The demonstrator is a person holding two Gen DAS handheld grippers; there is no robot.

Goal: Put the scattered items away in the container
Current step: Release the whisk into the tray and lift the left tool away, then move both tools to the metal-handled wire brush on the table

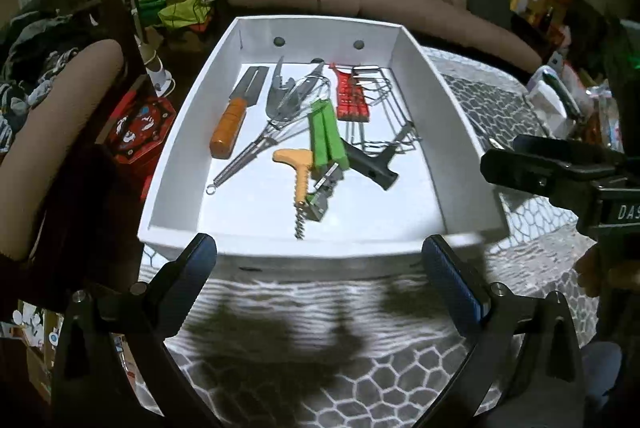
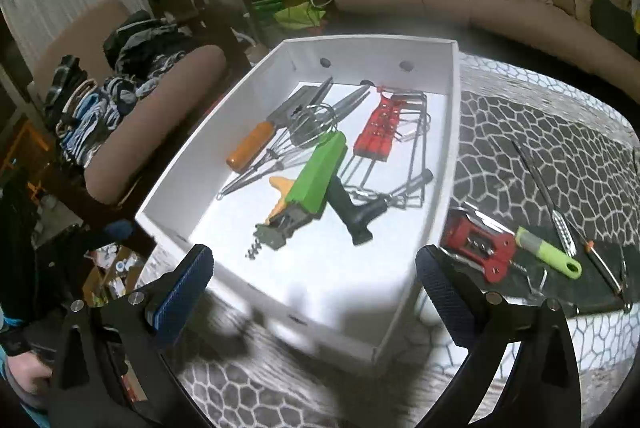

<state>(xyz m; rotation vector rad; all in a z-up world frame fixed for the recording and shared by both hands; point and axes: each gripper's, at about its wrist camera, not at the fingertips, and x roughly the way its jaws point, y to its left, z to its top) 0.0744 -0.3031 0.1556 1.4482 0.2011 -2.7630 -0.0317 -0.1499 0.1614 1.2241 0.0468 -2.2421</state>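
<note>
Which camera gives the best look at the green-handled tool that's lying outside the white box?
The right wrist view: the green-handled tool lies in plain sight on the patterned cloth beside the white box, next to a red tool. The left wrist view does not show it.

A cloth [image 2: 532, 131] with a grey-and-white honeycomb pattern covers the table; a white box [image 2: 448, 187] rests directly on it, near its left edge; just right of the box lie a red tool [image 2: 482, 248], touching a green-handled tool [image 2: 550, 255]; further right lie long metal tongs [image 2: 544, 187] and a thin orange-tipped pick [image 2: 604, 270], all loose on the cloth.
</note>
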